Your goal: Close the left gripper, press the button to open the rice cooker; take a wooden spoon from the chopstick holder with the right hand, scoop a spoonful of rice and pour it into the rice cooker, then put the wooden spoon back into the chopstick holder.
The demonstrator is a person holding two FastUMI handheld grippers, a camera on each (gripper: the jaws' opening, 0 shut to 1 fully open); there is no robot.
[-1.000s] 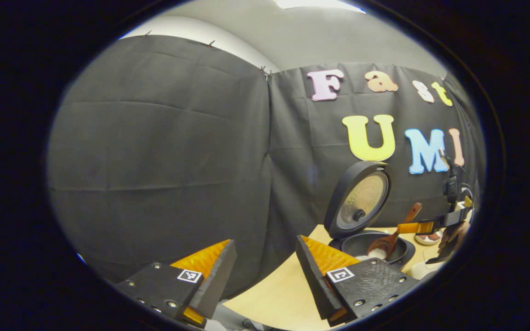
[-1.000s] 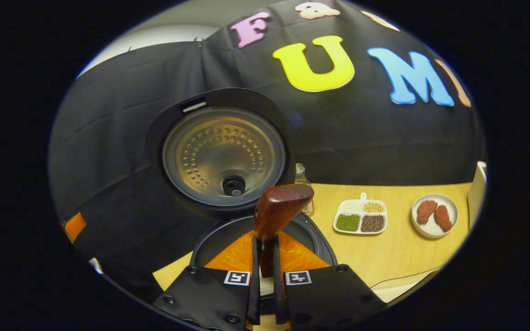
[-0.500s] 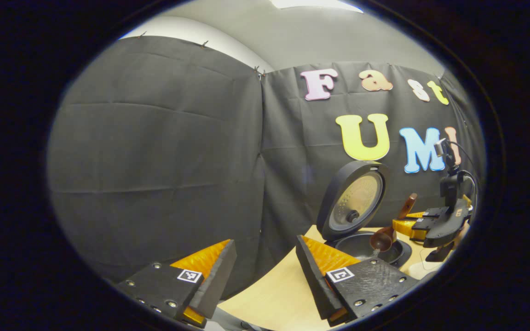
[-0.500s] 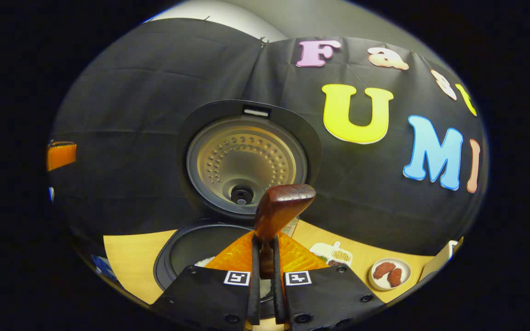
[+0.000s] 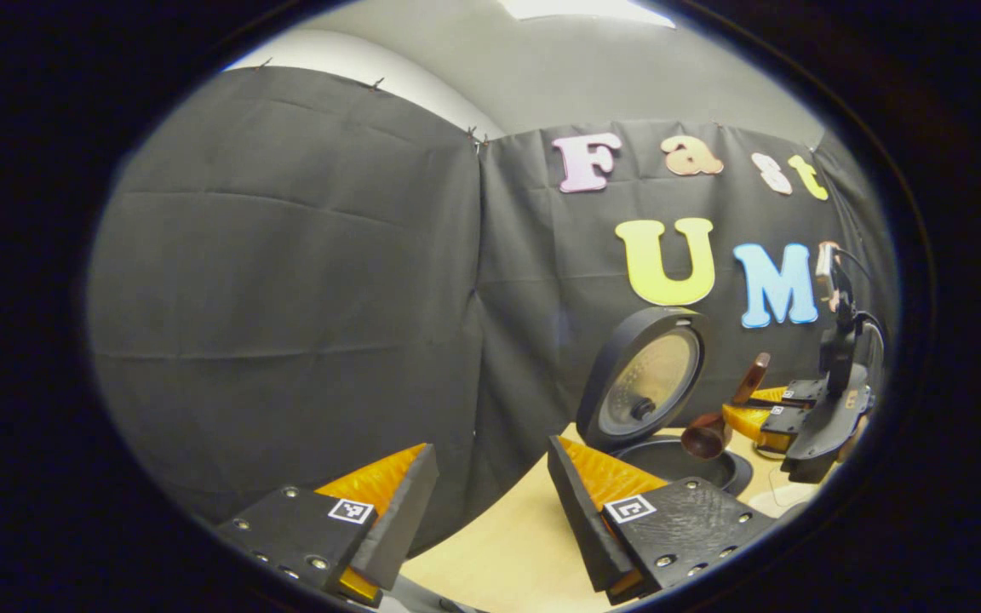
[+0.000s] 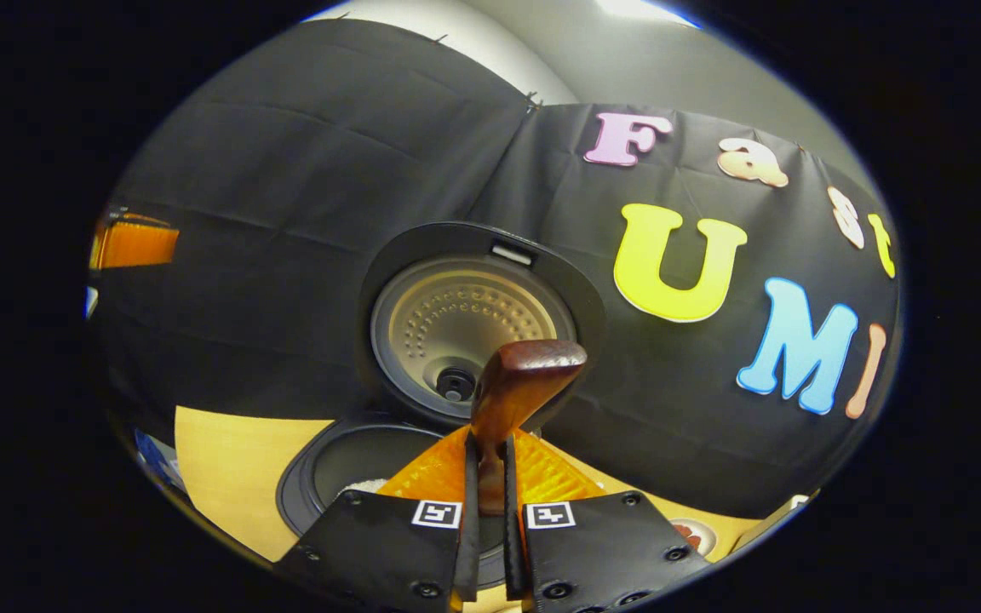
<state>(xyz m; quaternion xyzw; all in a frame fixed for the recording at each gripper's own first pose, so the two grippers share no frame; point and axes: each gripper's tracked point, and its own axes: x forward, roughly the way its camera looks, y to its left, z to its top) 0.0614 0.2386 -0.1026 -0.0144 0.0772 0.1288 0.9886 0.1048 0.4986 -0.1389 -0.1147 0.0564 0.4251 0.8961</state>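
The rice cooker (image 5: 669, 455) stands on the wooden table (image 5: 516, 545) with its lid (image 5: 644, 383) up. White rice (image 6: 361, 487) lies in its dark pot (image 6: 346, 464). My right gripper (image 6: 488, 451) is shut on the handle of the wooden spoon (image 6: 518, 379). From the left gripper view, the spoon's bowl (image 5: 706, 436) hangs just above the pot's right rim, and the right gripper (image 5: 776, 413) holds it from the right. My left gripper (image 5: 490, 451) is open and holds nothing, low and to the left of the cooker.
A small white plate (image 6: 695, 536) with reddish pieces sits on the table at the lower right of the right gripper view. One finger of the left gripper (image 6: 133, 244) shows at the left edge there. The black cloth wall stands close behind the cooker.
The right gripper has lifted the spoon's bowl up out of the pot and drawn back a little. The left gripper has stayed open and nearly still.
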